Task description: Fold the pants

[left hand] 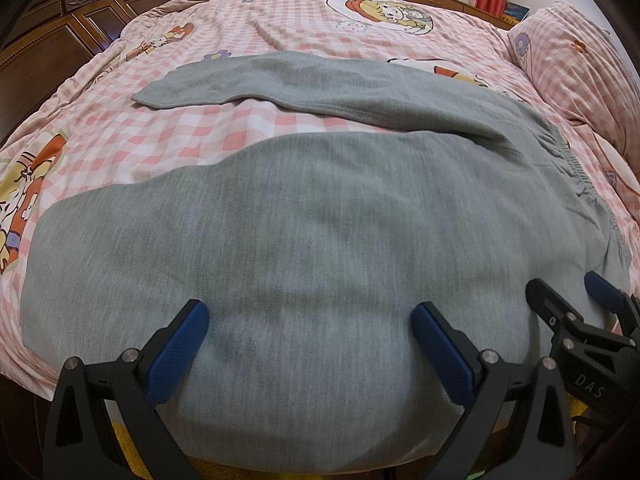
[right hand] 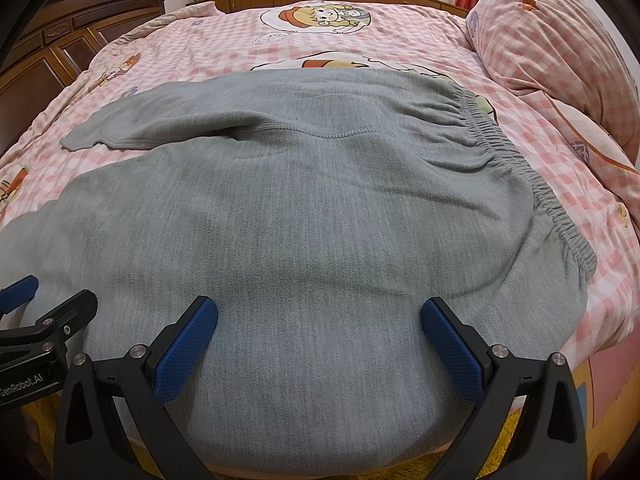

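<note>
- Grey pants (left hand: 320, 216): spread flat on a bed, filling the middle and lower part of both frames; the near edge hangs over the bed's front edge at the bottom.
- Waistband (right hand: 516, 152): gathered elastic, running down the right side of the right wrist view.
- Far leg (left hand: 240, 80): lies across the upper middle of the left wrist view, its cuff pointing to the upper left; a strip of bedding shows between it and the nearer leg.
- Bedspread (left hand: 248, 20): pink and white check with cartoon prints, covering the bed under the pants.
- Pillow (right hand: 552, 40): same check, at the upper right of the right wrist view.
- Left gripper (left hand: 310, 324): at the bottom centre, fingers spread wide with the blue pads (left hand: 178, 354) apart over the grey cloth; whether the tips touch the cloth is hard to tell.
- Right gripper (right hand: 320, 320): at the bottom centre of its own view, fingers likewise spread wide, nothing pinched between them.
- Each gripper shows at the lower edge of the other's view, the two side by side.
- Wooden wardrobe (right hand: 48, 40): dark brown, at the upper left.
</note>
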A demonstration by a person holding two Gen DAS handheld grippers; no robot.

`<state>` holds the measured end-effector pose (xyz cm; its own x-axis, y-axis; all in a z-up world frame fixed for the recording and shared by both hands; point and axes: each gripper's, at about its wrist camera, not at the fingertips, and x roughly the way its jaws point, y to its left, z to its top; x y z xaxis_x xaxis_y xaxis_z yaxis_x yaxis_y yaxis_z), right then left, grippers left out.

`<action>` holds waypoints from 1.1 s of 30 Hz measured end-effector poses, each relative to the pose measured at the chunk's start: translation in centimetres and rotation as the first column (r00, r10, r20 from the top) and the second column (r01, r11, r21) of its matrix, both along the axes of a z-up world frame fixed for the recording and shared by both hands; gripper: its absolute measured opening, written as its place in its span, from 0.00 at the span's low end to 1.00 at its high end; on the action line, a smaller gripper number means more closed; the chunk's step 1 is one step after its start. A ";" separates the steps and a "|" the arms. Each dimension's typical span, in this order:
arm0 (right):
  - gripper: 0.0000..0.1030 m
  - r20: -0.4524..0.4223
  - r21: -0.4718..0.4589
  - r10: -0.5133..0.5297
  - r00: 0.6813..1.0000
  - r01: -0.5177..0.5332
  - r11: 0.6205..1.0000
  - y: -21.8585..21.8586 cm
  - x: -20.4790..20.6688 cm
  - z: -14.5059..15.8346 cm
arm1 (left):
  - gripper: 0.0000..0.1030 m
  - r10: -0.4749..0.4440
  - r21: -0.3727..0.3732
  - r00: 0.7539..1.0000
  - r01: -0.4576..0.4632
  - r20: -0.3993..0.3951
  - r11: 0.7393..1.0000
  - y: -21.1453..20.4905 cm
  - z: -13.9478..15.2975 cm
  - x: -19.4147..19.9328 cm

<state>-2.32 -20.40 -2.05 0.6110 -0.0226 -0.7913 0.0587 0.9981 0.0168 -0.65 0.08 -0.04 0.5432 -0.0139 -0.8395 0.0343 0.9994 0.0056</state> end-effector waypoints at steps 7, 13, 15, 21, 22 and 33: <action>1.00 0.000 0.001 -0.002 1.000 0.002 1.000 0.1 -0.1 -0.1 | 1.00 0.000 0.001 1.000 0.000 0.001 1.000 0.0 0.0 0.0; 1.00 0.002 0.004 -0.015 1.000 0.015 1.000 -0.1 0.0 0.4 | 1.00 0.000 -0.001 1.000 0.000 -0.004 1.000 0.0 0.0 0.0; 1.00 0.006 0.005 -0.018 1.000 0.018 1.000 -0.1 0.0 0.3 | 1.00 0.002 -0.005 1.000 -0.002 -0.010 1.000 0.1 0.1 0.2; 1.00 -0.034 0.009 -0.016 0.999 0.016 1.000 -0.2 0.3 0.3 | 1.00 0.000 -0.008 1.000 0.000 -0.027 1.000 0.1 0.4 0.4; 1.00 -0.051 0.015 -0.008 0.999 0.009 1.000 -0.3 0.5 0.4 | 1.00 -0.005 -0.006 0.999 0.005 -0.034 1.000 0.1 0.5 0.4; 1.00 -0.103 0.056 0.045 0.994 -0.039 0.998 -1.0 0.7 1.3 | 1.00 -0.038 -0.013 0.997 0.037 -0.074 0.999 0.2 1.3 0.7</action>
